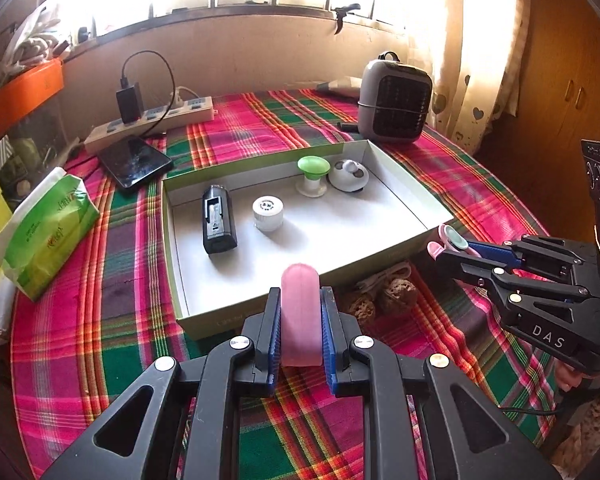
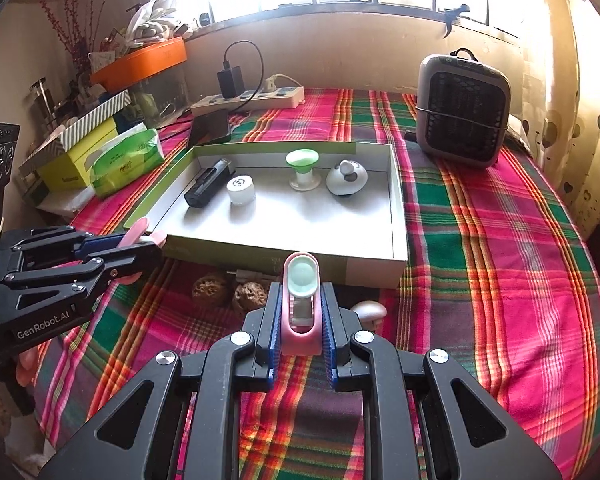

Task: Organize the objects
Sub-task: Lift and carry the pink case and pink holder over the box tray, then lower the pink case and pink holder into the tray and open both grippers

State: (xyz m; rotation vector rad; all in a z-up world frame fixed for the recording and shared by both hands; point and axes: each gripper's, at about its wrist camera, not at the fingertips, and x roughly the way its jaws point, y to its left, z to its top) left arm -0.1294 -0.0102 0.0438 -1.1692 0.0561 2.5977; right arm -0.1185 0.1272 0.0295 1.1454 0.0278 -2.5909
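Shallow box (image 1: 396, 240) holding 4 items, left gripper (image 1: 300, 330) clamping pink piece (image 1: 300, 312), right gripper (image 2: 300, 330) clamping possibly a pink-green clip (image 2: 301, 280)

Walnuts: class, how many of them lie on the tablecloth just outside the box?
2. The left walnut and the right walnut lie side by side on the tablecloth, against the box's near wall. The fingers could hide more.

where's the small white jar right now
In both views the small white jar stands inside the shallow box, between the black device on its left and the green-topped stand.
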